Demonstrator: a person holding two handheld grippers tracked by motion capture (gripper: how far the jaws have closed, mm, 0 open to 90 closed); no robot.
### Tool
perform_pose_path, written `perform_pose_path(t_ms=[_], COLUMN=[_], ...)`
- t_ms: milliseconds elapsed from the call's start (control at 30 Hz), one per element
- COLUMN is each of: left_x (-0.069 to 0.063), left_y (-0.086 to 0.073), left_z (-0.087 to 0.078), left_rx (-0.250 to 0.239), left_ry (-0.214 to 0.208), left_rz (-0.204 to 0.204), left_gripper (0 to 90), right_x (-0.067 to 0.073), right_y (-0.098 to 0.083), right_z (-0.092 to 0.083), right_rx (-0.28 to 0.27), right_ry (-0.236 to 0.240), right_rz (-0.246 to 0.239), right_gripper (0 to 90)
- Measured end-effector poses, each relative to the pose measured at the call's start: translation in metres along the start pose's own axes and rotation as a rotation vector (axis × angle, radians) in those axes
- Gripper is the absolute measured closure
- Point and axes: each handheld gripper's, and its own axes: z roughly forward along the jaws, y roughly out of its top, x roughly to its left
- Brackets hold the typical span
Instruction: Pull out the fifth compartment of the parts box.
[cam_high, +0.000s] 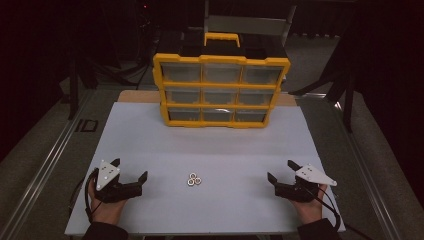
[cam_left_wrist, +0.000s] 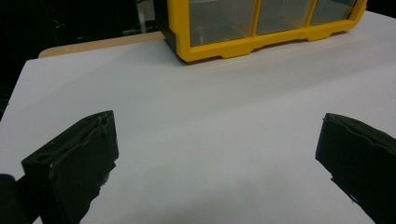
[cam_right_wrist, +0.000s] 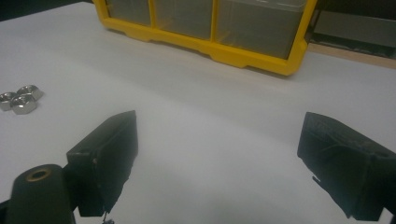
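A dark room surrounds a white tabletop (cam_high: 150, 145). At 12 o'clock on it stands a yellow drawer cabinet (cam_high: 220, 90) with 9 clear drawers. 3 metal nuts (cam_high: 194, 179) lie touching one another near the table's middle, toward 6 o'clock. The left gripper (cam_high: 131, 169) rests at 8 o'clock, jaws spread wide, nothing between them. The right gripper (cam_high: 281, 170) rests at 4 o'clock, jaws likewise spread and empty.
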Motion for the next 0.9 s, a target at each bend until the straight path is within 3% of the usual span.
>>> perform_pose_path(t_ms=[233,400,900], left_x=[0.002,0.002,0.002], left_y=[0.0,0.0,-0.001], left_z=[-0.001,0.0,0.001], left_rx=[-0.009,-0.01,0.0], left_ry=[0.013,0.02,0.035], left_rz=[-0.011,-0.011,-0.007], left_gripper=[0.0,0.0,0.0], right_x=[0.001,-0.004,-0.003], right_y=[0.001,0.003,0.015], right_z=[0.001,-0.001,0.002], right_rx=[0.005,-0.009,0.02], right_ry=[0.008,0.03,0.037], right_rz=[-0.002,0.041,0.028], right_gripper=[13.5,13.8,13.8])
